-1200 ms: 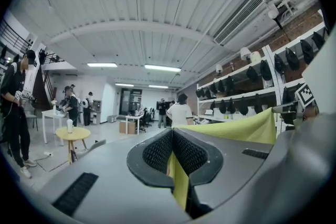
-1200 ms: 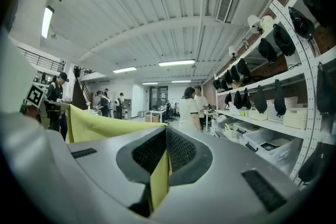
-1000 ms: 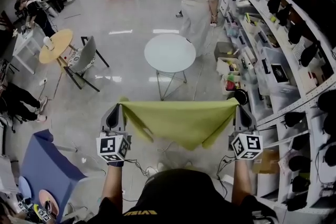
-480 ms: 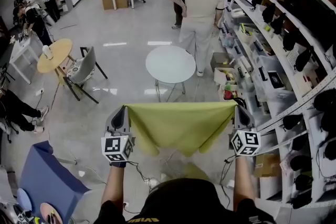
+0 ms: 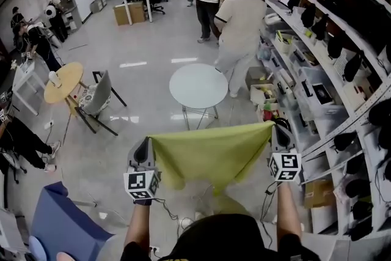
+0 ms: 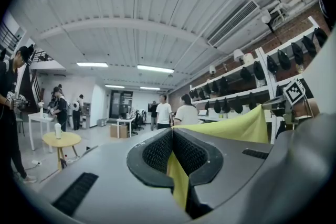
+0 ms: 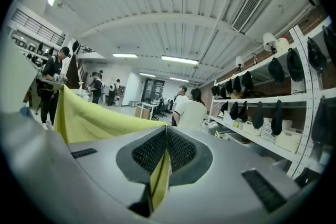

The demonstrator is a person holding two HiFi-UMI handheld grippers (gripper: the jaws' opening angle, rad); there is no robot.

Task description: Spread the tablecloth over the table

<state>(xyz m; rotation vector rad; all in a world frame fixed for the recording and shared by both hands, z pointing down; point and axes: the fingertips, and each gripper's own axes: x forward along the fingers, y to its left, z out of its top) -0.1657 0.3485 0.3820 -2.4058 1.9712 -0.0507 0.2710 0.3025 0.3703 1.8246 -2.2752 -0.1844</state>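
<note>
- Tablecloth [image 5: 211, 153]: yellow-green fabric, held in the air on the near side of the round white table [image 5: 198, 85] and not touching it. Its top edge runs roughly level between the two grippers. The middle sags to a loose point below.
- Handling, as judged: light, soft and limp, with no stiffness of its own. It folds and drapes freely, so it is likely to bunch or billow when cast over the table. It is not fragile. A sharp pull could drag a corner out of the pads.
- Hold, as judged: the two upper corners are the right places, since they keep one full edge taut.
- Left gripper [image 5: 146, 143]: jaws together, clamped on the cloth's left corner. Its own view shows fabric pinched between the ribbed pads.
- Right gripper [image 5: 276, 129]: jaws together, clamped on the right corner, with a strip of fabric running down between the pads.
- Beyond the table: a person in white [image 5: 241, 21] stands just past its far right side.
- Right of the table: stocked shelving [image 5: 330, 40].
- Left of the table: a grey chair [image 5: 98, 91] and a yellow round table [image 5: 63, 80], well apart from it.
</note>
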